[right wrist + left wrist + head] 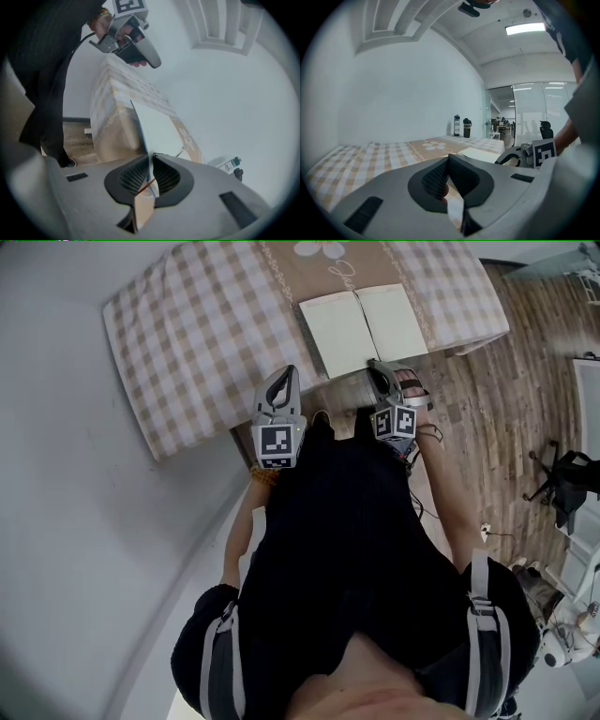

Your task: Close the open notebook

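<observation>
The open notebook [361, 324] lies with pale blank pages up on the table [206, 334], which has a checked cloth. My right gripper [375, 365] sits at the notebook's near edge. In the right gripper view its jaws [151, 157] are shut on the thin blue-edged edge of the notebook [157, 131], with an orange ribbon between the pads. My left gripper [281, 373] hovers at the table's near edge, left of the notebook and apart from it. Its pads [449, 159] meet at the tips with nothing between them. The notebook [480, 153] lies to its right.
Two bottles [461, 126] stand at the table's far end. A white wall runs along the left side. Wood floor lies to the right, with a black office chair [567, 479] on it. The person's dark-clothed body fills the lower head view.
</observation>
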The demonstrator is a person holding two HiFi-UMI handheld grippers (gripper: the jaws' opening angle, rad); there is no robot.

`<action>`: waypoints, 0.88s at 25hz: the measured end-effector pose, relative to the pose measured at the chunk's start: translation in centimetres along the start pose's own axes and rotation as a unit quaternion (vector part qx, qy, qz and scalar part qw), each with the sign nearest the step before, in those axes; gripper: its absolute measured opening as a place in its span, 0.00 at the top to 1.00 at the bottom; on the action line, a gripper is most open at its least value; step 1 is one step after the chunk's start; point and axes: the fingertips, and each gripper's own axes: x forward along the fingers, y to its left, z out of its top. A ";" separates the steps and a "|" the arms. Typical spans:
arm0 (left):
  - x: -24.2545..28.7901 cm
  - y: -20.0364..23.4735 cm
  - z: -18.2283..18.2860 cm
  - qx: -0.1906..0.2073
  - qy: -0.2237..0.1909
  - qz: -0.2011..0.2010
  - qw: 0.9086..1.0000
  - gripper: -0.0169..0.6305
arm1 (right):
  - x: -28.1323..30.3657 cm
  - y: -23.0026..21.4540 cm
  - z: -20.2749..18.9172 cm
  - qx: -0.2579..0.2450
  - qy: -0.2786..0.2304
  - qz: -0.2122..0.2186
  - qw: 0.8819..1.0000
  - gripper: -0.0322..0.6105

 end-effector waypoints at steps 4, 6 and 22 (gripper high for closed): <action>0.2 -0.4 -0.1 0.002 0.001 -0.004 1.000 0.98 | -0.2 -0.3 0.0 0.035 0.000 -0.002 0.999 0.90; 0.3 -0.6 -0.2 0.001 0.000 -0.006 1.000 0.98 | -0.3 -0.4 0.0 0.048 0.000 -0.002 0.999 0.91; 0.3 -0.9 -0.6 0.002 0.007 -0.014 1.000 0.98 | -0.6 -1.0 -0.1 0.143 -0.011 0.003 0.990 0.91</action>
